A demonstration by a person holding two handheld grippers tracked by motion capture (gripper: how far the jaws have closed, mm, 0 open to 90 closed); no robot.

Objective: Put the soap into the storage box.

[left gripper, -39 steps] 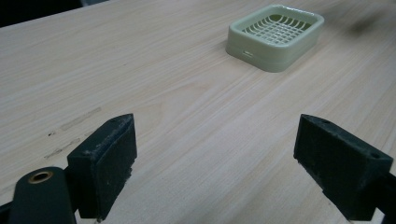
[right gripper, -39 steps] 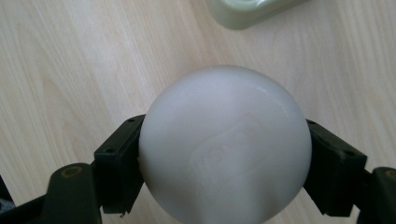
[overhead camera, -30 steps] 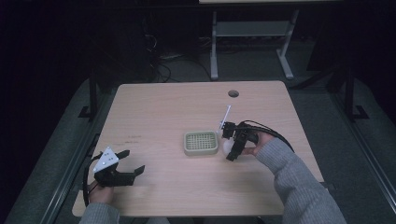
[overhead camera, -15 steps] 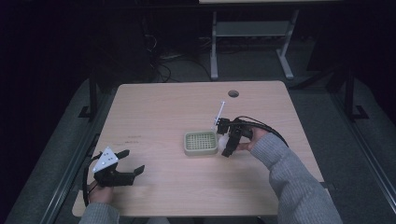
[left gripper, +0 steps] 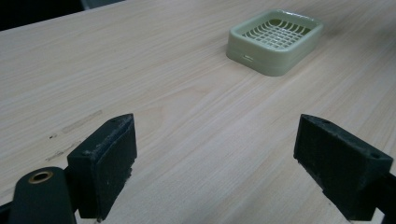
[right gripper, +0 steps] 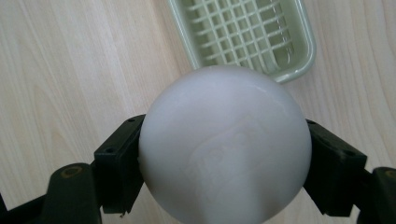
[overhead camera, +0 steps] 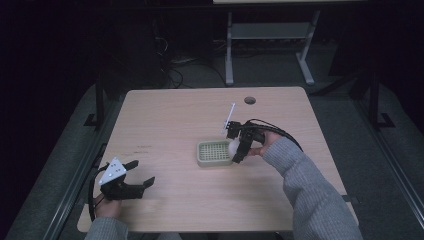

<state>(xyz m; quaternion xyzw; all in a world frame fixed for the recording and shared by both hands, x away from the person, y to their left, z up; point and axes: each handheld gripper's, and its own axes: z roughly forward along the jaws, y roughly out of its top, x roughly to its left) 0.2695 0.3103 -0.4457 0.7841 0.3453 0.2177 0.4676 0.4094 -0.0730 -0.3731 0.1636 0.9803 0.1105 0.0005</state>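
Since the earlier frames our right gripper (overhead camera: pixel 234 148) has moved left from beside the soap dish (overhead camera: pixel 214 153) to its right edge. Its jaws clamp a white soap bar (right gripper: pixel 224 144), rounded, faint embossing on top, held above the table (overhead camera: pixel 175 120) with the green grid dish just beyond it. Our left gripper (overhead camera: pixel 134 175) rests at the near-left table edge, jaws spread wide, nothing between them, well apart from the dish.
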